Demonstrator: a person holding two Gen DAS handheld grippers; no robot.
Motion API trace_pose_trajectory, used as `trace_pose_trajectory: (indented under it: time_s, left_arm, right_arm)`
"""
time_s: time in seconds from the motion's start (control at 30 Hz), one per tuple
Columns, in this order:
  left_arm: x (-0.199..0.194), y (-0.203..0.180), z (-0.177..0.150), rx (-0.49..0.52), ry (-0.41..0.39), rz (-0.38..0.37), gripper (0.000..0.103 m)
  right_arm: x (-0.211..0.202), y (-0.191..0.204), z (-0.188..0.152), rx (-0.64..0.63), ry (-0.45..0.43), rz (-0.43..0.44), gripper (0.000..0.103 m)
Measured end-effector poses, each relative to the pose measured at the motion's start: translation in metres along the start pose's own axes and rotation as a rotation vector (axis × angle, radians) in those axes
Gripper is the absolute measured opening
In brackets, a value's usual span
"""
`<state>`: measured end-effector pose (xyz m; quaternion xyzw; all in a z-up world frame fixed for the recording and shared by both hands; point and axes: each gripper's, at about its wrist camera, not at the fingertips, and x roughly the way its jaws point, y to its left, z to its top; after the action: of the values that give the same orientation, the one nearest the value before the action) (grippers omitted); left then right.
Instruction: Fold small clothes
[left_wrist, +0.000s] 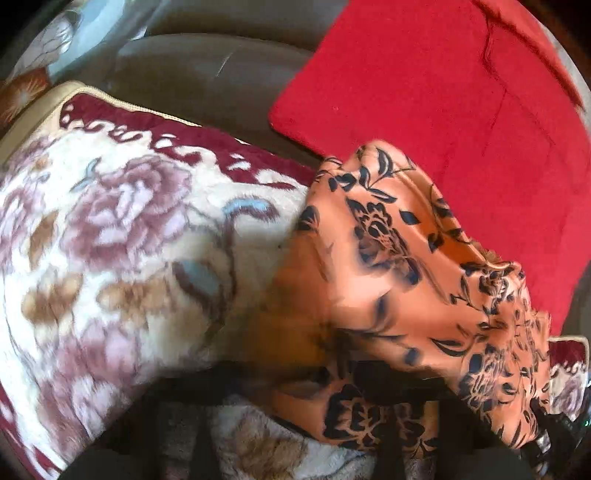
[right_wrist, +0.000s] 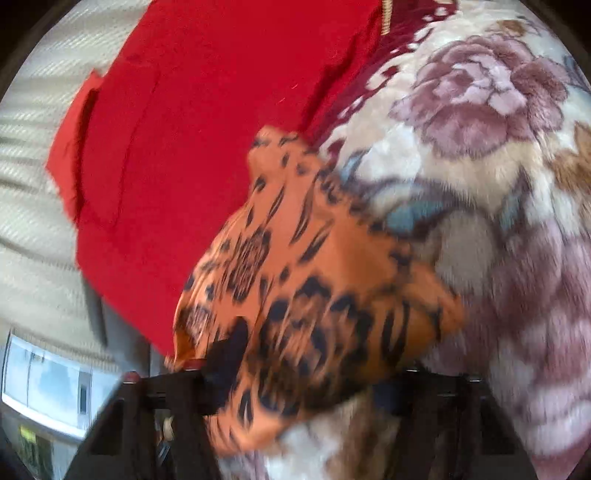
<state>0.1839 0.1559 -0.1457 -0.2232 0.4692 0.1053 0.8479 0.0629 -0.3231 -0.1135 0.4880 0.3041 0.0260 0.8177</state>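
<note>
Over the floral blanket (left_wrist: 122, 236): orange garment (left_wrist: 399, 266) unfolded.
Right claw (right_wrist: 295, 384) clamps it; left claw (left_wrist: 314, 373) grip unclear; red cloth (left_wrist: 424, 85) looks folded.

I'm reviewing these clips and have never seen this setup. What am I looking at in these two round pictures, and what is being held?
No robot here: a person carries a hand-held gripper in each hand, each with a fisheye camera looking along its fingers. One picture is from the left hand-held gripper, the other from the right hand-held gripper. Both are clamped on the same orange cloth with black flowers, bunched between them. Below lies a plush floral blanket, with a flat red cloth beside it.
</note>
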Motion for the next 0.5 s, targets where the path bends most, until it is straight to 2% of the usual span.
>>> trace_pose_trajectory:
  time_s: [0.07, 0.1, 0.17, 0.27, 0.33, 0.37, 0.4, 0.43, 0.47, 0.5]
  left_arm:
    - [-0.011, -0.005, 0.009, 0.016, -0.006, 0.000, 0.017]
    - [-0.027, -0.010, 0.012, 0.042, -0.041, -0.011, 0.017]
    - [-0.057, -0.015, 0.014, 0.058, -0.087, -0.045, 0.017]
    - [-0.110, -0.013, 0.001, 0.075, -0.148, -0.086, 0.016]
    - [-0.129, -0.003, -0.017, 0.085, -0.150, -0.094, 0.017]
    - [-0.132, 0.008, -0.035, 0.094, -0.132, -0.081, 0.018]
    - [-0.127, 0.017, -0.047, 0.100, -0.110, -0.066, 0.022]
    - [-0.117, 0.028, -0.060, 0.104, -0.085, -0.046, 0.029]
    - [-0.099, 0.038, -0.072, 0.110, -0.040, -0.022, 0.031]
    - [-0.070, 0.057, -0.085, 0.110, 0.064, 0.030, 0.035]
  right_arm:
    - [0.007, 0.003, 0.012, 0.010, 0.033, -0.012, 0.010]
    - [-0.005, 0.029, 0.017, -0.079, 0.016, -0.031, 0.009]
    - [-0.016, 0.042, 0.018, -0.117, 0.002, -0.024, 0.009]
    - [-0.052, 0.081, 0.017, -0.209, -0.021, 0.018, 0.009]
    - [-0.073, 0.097, 0.011, -0.252, -0.032, 0.022, 0.009]
    - [-0.090, 0.094, 0.001, -0.251, -0.013, 0.023, 0.009]
    - [-0.090, 0.094, 0.001, -0.251, -0.013, 0.023, 0.010]
    - [-0.098, 0.083, -0.011, -0.274, 0.013, -0.007, 0.014]
    - [-0.099, 0.071, -0.020, -0.290, 0.035, -0.035, 0.017]
    - [-0.099, 0.054, -0.030, -0.301, 0.068, -0.059, 0.032]
